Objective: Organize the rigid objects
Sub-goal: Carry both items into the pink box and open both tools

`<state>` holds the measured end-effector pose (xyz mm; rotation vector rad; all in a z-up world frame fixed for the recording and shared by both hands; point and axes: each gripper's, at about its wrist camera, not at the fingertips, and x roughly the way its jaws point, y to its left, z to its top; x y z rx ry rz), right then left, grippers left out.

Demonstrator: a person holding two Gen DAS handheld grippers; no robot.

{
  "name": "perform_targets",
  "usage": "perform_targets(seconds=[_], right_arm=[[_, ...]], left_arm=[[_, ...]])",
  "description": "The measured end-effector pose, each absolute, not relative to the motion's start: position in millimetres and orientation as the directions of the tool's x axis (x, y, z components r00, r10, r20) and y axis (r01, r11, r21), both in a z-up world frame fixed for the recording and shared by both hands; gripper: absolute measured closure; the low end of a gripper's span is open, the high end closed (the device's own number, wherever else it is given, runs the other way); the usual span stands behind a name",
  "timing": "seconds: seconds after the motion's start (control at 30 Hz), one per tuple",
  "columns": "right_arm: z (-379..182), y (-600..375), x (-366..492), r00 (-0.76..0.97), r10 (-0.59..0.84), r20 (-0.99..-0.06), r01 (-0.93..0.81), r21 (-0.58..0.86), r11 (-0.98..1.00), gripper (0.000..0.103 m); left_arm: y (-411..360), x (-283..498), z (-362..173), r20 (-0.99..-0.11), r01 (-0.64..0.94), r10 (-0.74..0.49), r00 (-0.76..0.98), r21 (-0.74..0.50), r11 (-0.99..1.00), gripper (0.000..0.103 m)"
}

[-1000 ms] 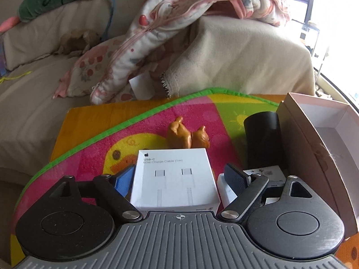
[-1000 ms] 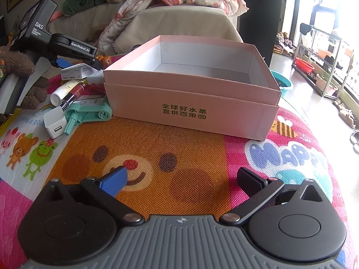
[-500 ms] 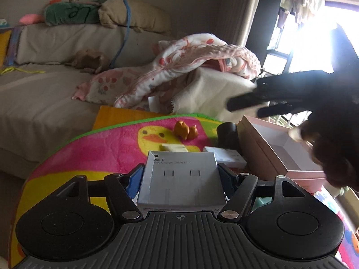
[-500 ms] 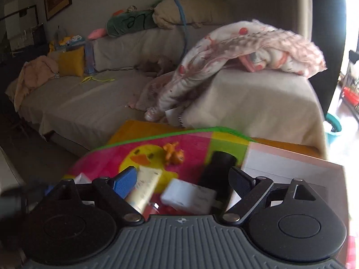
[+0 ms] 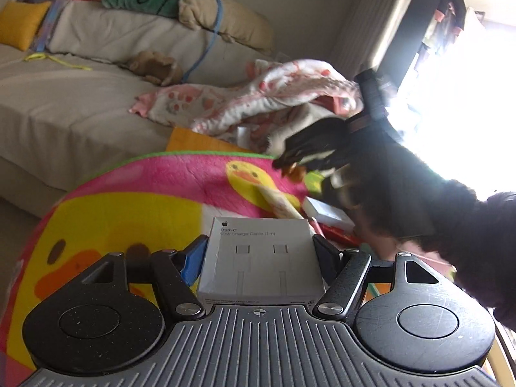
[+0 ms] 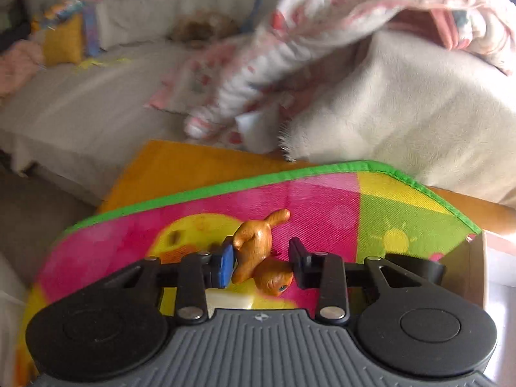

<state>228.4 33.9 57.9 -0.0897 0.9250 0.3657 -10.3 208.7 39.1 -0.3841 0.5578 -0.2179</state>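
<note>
My left gripper (image 5: 259, 251) is shut on a white USB-C cable box (image 5: 260, 258) and holds it above the colourful mat (image 5: 145, 193). My right gripper (image 6: 262, 262) straddles an orange toy figurine (image 6: 254, 248) lying on the mat (image 6: 322, 200). Its jaws stand part open; the blue pad touches the figurine's left side and the black pad is near its right. In the left wrist view the right gripper (image 5: 290, 161) is a dark blur over the figurine (image 5: 295, 170).
A cream tube (image 5: 280, 206), a white box (image 5: 325, 211) and a red item (image 5: 338, 233) lie on the mat. The pink box's wall (image 6: 477, 267) is at the right. A sofa (image 5: 80, 113) with a blanket (image 6: 322, 48) lies beyond.
My left gripper closed on the cable box and lifted it back. My right gripper swung from in front of the pink box across to the figurine and now frames it.
</note>
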Motion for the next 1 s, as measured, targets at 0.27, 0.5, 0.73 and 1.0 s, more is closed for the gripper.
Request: perform_targets(seconds=[0.27,0.5,0.73,1.0], right_arm=[[133.8,-51.2,72.0,0.503,0.469,-0.727,-0.579,0.120,0.807,0.068],[150.4,-169.6,-51.6,0.679,0.369,-0.635,-0.488,-0.015,0.873,0.068],[136.9,-242.5,-76.4,0.778,0.284,-0.560,-0.328,0.023,0.944,0.068],[116.5,-269.6,-81.5,0.791,0.263,-0.553,-0.272,0.067,0.960,0.068]], left_arm=[[142.2,-33.8,45.4,-0.555,0.356,-0.519,0.650,-0.382,0.853,0.029],[58.8,-37.3,90.8,-0.561,0.532,-0.565,0.605,-0.242,0.811,0.029],[-9.5,48.8,157.2,-0.350,0.500,-0.531,0.772,-0.181,0.847,0.028],[-32.9,129.4,78.3,-0.503,0.361,-0.481,0.718,-0.322,0.875,0.032]])
